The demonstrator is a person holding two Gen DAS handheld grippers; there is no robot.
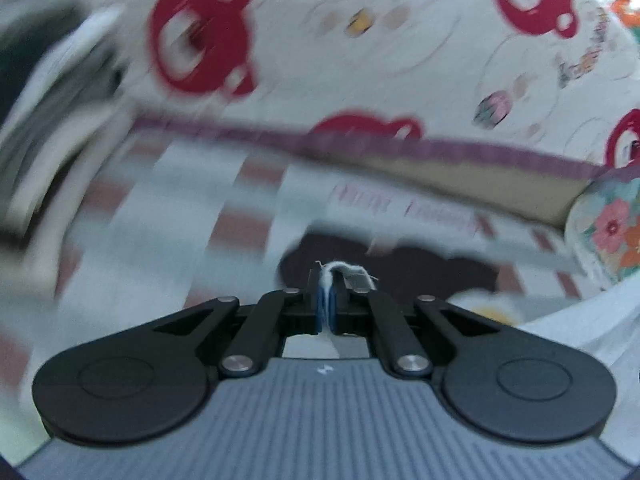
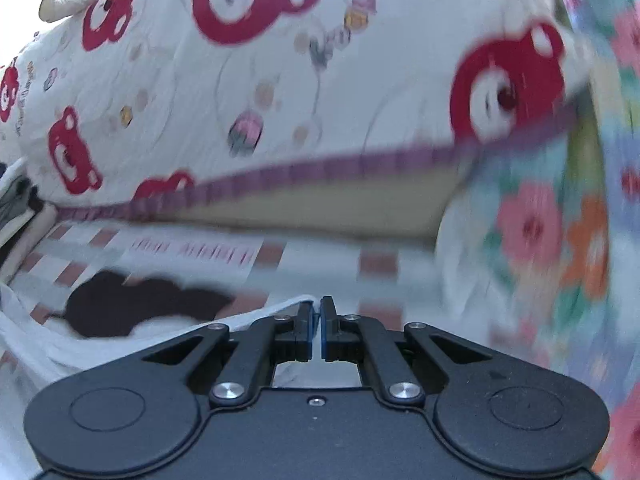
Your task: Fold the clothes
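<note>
Both views blurry. Left gripper point(image 1: 327, 280) jaws pinched tight on a thin wad of white cloth point(image 1: 334, 269), frayed threads sticking out at the tips; more of that soft white fabric sags at 4 o'clock of the left view. Right gripper point(image 2: 316, 308) jaws nearly closed w/ a slim gap; a white hem runs up to the tips from 9 o'clock, but can't tell if it's actually clamped. The cloth drapes loose at lower left in the right view, wrinkled.

Underneath: checked sheet point(image 2: 360, 264), pale w/ reddish squares and some pink lettering. A dark brown blob-shaped piece point(image 2: 132, 304) lies on it at approx 9 o'clock from the right claw. Behind, a quilted cream blanket point(image 2: 280, 80) w/ red bear heads and a purple trim band. At 3 o'clock, a floral bundle point(image 2: 560, 240), pink & orange flowers.
</note>
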